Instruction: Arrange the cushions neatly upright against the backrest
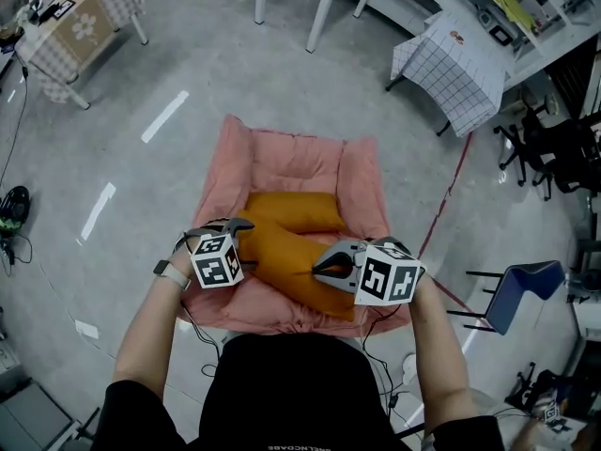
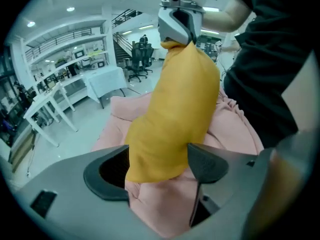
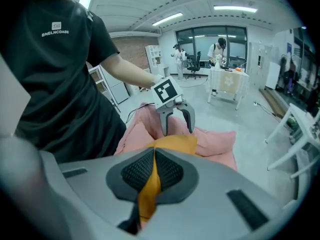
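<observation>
A pink floor sofa (image 1: pixel 282 163) lies open on the grey floor. One orange cushion (image 1: pixel 296 209) rests at the foot of its backrest. A second orange cushion (image 1: pixel 282 256) stretches slantwise over the seat, lifted between both grippers. My right gripper (image 1: pixel 319 266) is shut on a fold of fabric at one end of it (image 3: pixel 150 184). My left gripper (image 1: pixel 246 242) is open, its jaws astride the other end of that cushion (image 2: pixel 170 114). In the left gripper view the cushion hangs from the right gripper (image 2: pixel 177 39). The right gripper view shows the left gripper (image 3: pixel 177 126) spread over the cushion.
A table with a checked cloth (image 1: pixel 460 69) stands at the back right, another covered table (image 1: pixel 80 26) at the back left. A blue chair (image 1: pixel 526 285) is to the right of the sofa. White table legs (image 1: pixel 324 3) stand behind it. Cables trail on the floor.
</observation>
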Tool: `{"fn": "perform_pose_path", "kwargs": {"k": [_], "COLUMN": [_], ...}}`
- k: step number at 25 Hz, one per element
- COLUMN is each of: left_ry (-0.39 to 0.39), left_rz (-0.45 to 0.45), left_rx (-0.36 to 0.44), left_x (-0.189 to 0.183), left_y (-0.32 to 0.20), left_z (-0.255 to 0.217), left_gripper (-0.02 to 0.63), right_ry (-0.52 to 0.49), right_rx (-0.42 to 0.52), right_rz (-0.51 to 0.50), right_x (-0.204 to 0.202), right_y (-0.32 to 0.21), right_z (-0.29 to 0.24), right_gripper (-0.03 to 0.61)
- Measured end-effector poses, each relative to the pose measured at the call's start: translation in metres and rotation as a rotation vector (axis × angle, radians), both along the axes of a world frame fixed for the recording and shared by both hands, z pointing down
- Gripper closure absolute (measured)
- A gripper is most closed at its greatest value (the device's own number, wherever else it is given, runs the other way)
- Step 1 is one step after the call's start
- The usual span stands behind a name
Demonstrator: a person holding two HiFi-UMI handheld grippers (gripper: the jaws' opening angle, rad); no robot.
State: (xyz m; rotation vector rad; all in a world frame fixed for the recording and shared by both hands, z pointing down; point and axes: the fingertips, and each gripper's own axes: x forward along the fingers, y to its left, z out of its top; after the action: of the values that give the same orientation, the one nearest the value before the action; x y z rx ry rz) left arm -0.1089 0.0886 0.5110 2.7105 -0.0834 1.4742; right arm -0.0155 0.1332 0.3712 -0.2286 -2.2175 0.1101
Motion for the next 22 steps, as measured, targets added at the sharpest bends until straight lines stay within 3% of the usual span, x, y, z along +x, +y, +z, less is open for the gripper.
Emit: {"fn": "perform_pose_path", "kwargs": {"k": [2, 4, 9, 16, 18, 22], "left_ry": [0.007, 0.028, 0.05, 0.014, -0.005, -0.058], "left_rz": [0.048, 0.081, 0.104, -0.026, -0.067, -0.106], "left_rx": [-0.064, -0.102, -0.119, -0.123, -0.103, -0.104], "left_x": [0.002, 0.005, 0.015, 0.017, 0.018, 0.022], "left_y": [0.006, 0.012, 0.018, -0.002, -0.008, -0.015], "left_z": [0.005, 0.008, 0.021, 0.0, 0.0, 0.02], "left_gripper": [0.269, 0.364, 0.429, 0.545, 0.587, 0.597], "right_ry": [-0.007, -0.013, -0.001, 0.137, 0.152, 0.172], "right_rx": [-0.013, -0.024, -0.037, 0.117, 0.122, 0.107], "right_rz": [0.002, 0.018, 0.059, 0.175, 0.196, 0.239], "right_x": [-0.001, 0.0, 0.009, 0.051, 0.059, 0.067], "right_y": [0.002, 0.002, 0.002, -0.046, -0.058, -0.072], "right_z": [0.002, 0.005, 0.019, 0.042, 0.053, 0.084], "right_gripper": [0.561, 0.561, 0.561, 0.561, 0.561, 0.561]}}
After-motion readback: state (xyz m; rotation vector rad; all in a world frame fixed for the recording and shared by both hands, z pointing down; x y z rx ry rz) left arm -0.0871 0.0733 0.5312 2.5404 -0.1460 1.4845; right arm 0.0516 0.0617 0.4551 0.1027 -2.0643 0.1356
